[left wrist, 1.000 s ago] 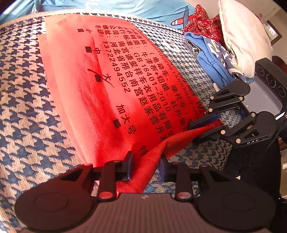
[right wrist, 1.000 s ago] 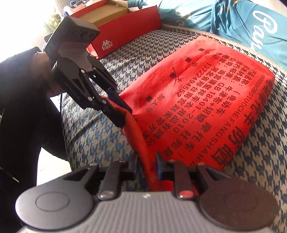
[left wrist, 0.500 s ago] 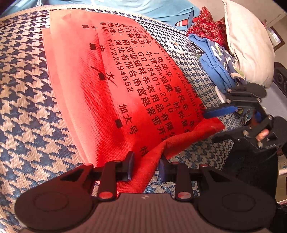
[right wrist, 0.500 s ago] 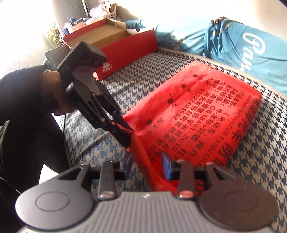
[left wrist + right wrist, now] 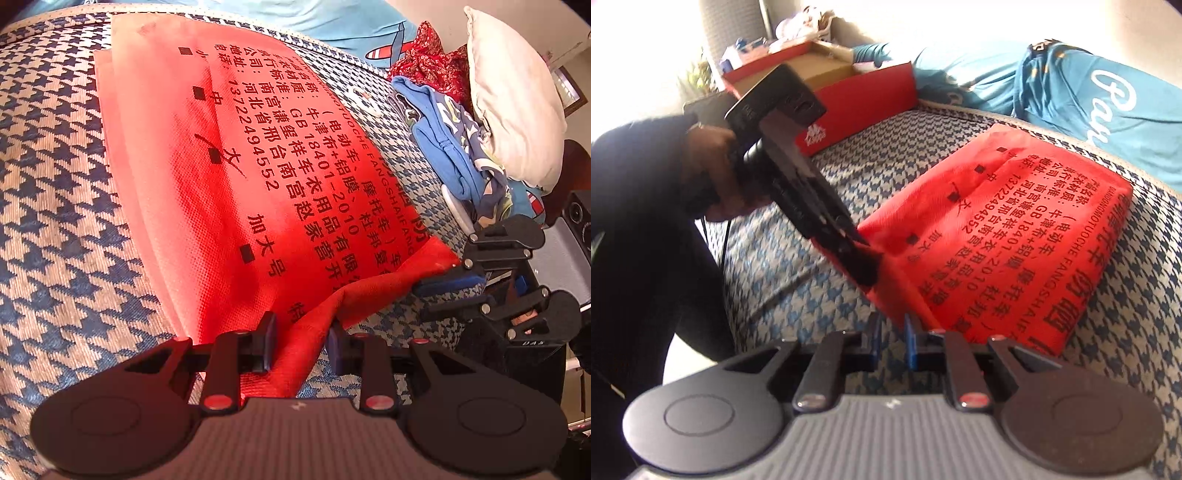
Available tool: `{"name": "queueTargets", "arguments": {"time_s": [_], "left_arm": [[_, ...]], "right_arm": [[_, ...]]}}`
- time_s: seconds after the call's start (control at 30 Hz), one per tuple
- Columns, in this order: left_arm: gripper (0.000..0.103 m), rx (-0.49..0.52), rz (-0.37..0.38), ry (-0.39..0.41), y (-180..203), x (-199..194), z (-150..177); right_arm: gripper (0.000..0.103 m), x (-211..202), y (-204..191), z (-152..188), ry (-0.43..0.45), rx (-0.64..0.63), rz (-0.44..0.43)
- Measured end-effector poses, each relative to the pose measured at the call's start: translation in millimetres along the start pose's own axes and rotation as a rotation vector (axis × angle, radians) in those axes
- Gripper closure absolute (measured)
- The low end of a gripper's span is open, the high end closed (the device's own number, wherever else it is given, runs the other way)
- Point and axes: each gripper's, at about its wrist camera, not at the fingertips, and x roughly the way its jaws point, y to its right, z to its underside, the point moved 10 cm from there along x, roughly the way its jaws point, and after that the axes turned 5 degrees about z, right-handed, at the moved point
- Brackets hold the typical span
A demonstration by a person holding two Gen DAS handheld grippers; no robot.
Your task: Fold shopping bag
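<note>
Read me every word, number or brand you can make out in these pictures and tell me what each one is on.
"GB 18401-2010": red shopping bag.
"13722494552": same bag.
"FANGSHAI": same bag; its Chinese lines are too uncertain to quote.
"Pa", cut off at the picture's edge: teal garment.
White logo on red shoe box: too blurred to read.

red printed shopping bag (image 5: 229,177) flat on houndstooth cushion (image 5: 55,206)

right gripper (image 5: 892,341) released bag handle (image 5: 905,291), closing empty
</note>
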Motion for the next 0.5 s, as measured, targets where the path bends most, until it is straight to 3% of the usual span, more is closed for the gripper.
{"name": "queueTargets", "arguments": {"time_s": [0.5], "left_arm": [[0.076, 0.001, -0.011, -0.004, -0.6, 0.1, -2.8]], "right_arm": [[0.091, 6.1, 8.7, -6.1, 0.069, 0.049, 0.037]]}}
